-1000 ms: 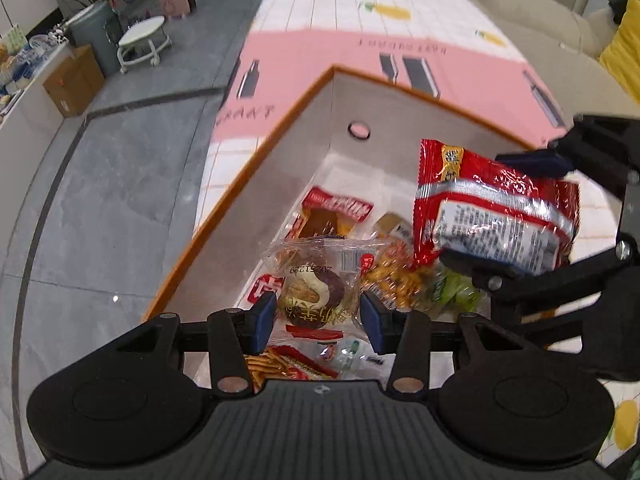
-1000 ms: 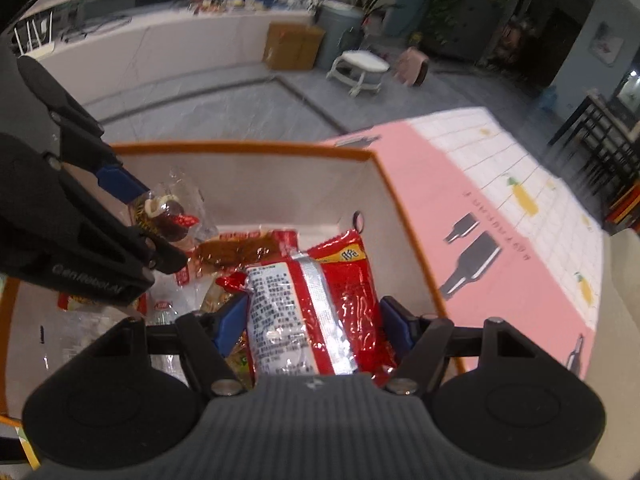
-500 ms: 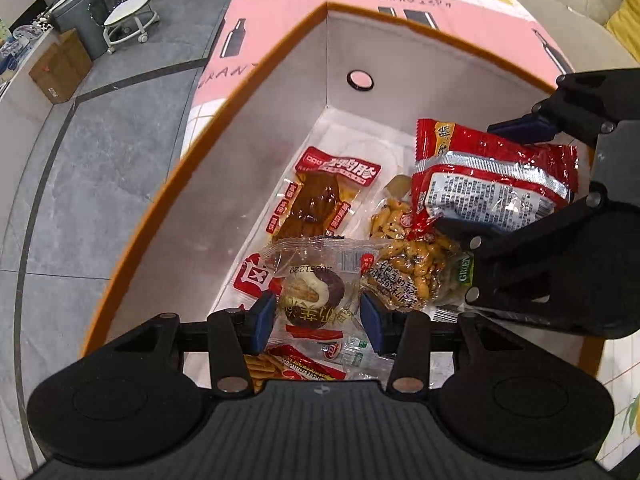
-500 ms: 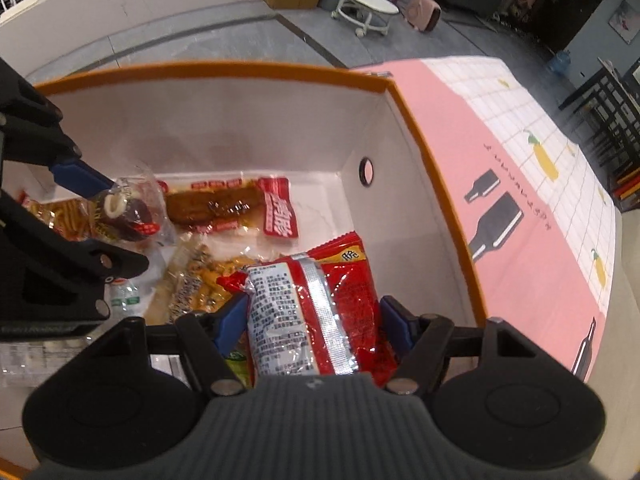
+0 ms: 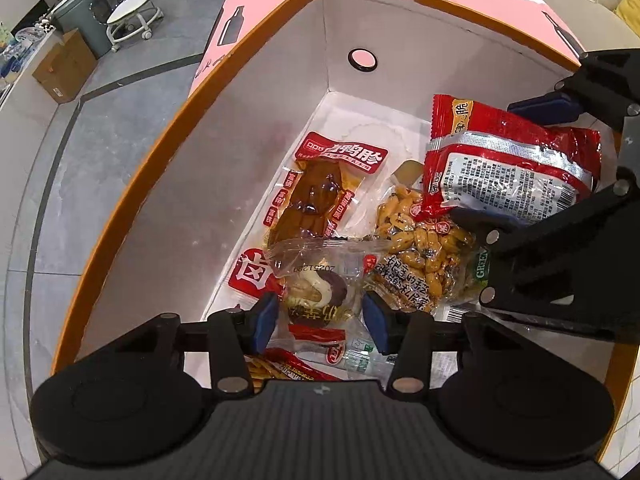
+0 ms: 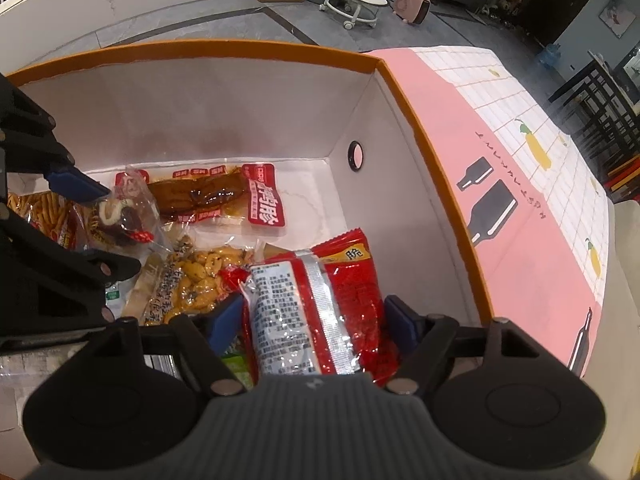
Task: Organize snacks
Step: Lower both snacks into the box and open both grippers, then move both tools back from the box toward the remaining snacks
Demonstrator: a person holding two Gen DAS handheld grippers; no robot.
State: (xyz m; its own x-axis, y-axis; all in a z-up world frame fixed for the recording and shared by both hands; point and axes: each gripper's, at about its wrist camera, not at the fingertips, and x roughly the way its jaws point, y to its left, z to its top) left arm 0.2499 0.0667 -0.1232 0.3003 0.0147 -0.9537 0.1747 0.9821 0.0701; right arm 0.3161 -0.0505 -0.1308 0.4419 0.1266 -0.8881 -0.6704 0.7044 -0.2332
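Two snacks are between my fingers, both low inside the box [image 5: 256,128]. My left gripper [image 5: 318,316] has the clear bun pack [image 5: 320,280] between its blue pads; its jaws have just been opening, and I cannot tell if they press it. My right gripper [image 6: 314,320] has the red bag [image 6: 316,304] between its pads, jaws also opening, grip unclear. Beside them lie the peanuts [image 5: 420,256] and the duck pack [image 5: 320,192]. Outside is the pink cloth [image 6: 520,184].
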